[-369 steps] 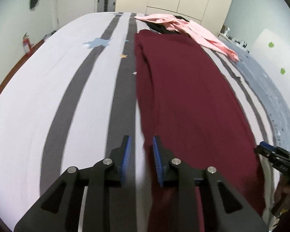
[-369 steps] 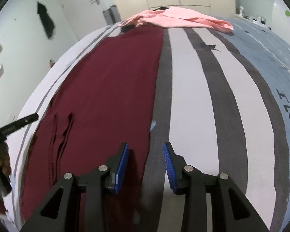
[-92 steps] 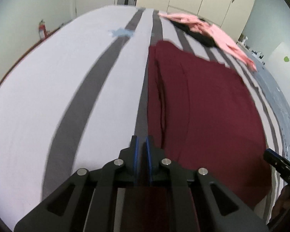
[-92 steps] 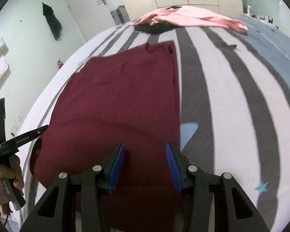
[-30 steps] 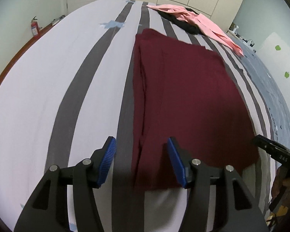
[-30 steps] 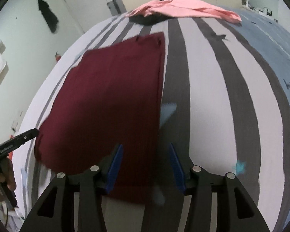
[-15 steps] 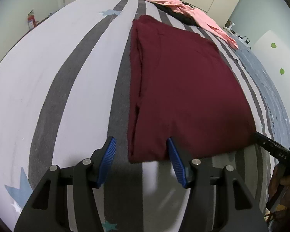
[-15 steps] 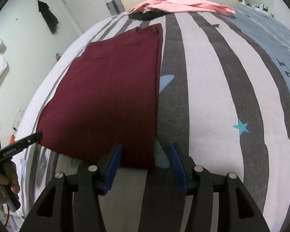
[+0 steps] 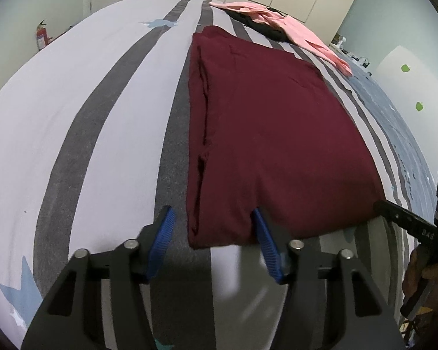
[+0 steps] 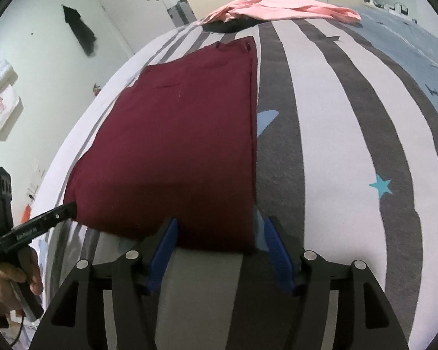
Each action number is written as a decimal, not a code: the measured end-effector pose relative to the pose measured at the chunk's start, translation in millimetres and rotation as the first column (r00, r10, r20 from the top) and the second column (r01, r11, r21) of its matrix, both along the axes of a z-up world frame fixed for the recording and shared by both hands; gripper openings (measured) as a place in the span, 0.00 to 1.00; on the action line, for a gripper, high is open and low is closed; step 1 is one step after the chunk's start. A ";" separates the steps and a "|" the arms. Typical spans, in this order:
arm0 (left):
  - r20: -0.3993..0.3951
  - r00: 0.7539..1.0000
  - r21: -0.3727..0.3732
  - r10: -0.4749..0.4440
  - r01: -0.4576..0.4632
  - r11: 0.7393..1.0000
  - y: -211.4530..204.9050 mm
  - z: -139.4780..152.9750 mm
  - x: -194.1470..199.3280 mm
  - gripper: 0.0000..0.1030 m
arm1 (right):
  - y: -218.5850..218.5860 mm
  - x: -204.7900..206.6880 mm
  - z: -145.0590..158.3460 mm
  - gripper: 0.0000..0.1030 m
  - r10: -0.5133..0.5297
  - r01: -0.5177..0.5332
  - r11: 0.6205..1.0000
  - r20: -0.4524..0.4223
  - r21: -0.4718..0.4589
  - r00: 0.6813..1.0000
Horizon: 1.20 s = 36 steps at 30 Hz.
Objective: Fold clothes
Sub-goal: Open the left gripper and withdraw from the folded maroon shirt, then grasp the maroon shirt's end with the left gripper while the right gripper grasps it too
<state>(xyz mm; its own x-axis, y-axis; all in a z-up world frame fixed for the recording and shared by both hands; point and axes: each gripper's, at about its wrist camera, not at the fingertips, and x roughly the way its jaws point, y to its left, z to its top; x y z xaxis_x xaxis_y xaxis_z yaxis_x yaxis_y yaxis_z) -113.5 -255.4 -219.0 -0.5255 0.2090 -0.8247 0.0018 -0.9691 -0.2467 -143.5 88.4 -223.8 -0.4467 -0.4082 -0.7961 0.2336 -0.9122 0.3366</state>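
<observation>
1. Dark red garment [image 9: 265, 134] lies flat on the striped bedspread [image 9: 108, 110], filling the middle of the left wrist view as a neat rectangle, with layered edges showing along its left side, so it looks folded at least once

2. Left gripper [image 9: 213, 240] at the bottom centre of its frame has its blue pads spread wide and holds nothing; the garment's near left corner sits right between the pads

3. Right gripper [image 10: 220, 248] is the same story at the bottom centre of its own frame: released, empty, straddling the near right corner of the red cloth

4. Pink garment [image 10: 280, 7] lies in a loose heap at the top of the frame, over something black [image 10: 233, 24], well apart from the red one

5. This could be a pause between folds or a fold just laid down; I can't call which from here

6. Risk, as I judge it: those stacked layers on the left edge could slip apart if a pad pinches only the top sheet, and the fold would open

7. Another worry: uneven pulls at the two corners would skew the rectangle or drag it across the bedspread

8. Pads pressed too low might catch the bedspread along with the cloth
</observation>
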 end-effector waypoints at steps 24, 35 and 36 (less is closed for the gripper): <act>0.073 0.997 -0.016 -0.012 0.013 1.000 -2.7 61.6 82.3 0.11 | 1.2 78.3 46.3 0.07 0.101 -0.105 0.994 0.129 0.026 0.987; -0.186 0.982 -0.051 -0.026 0.016 0.999 -5.6 140.9 -56.9 0.07 | -5.7 -33.8 132.4 0.06 0.037 -0.037 0.999 -0.082 0.002 0.996; -0.191 0.981 -0.057 -0.029 0.018 0.998 -6.9 134.3 -78.0 0.07 | -10.7 -47.7 133.8 0.06 0.030 -0.029 0.999 -0.097 0.013 0.995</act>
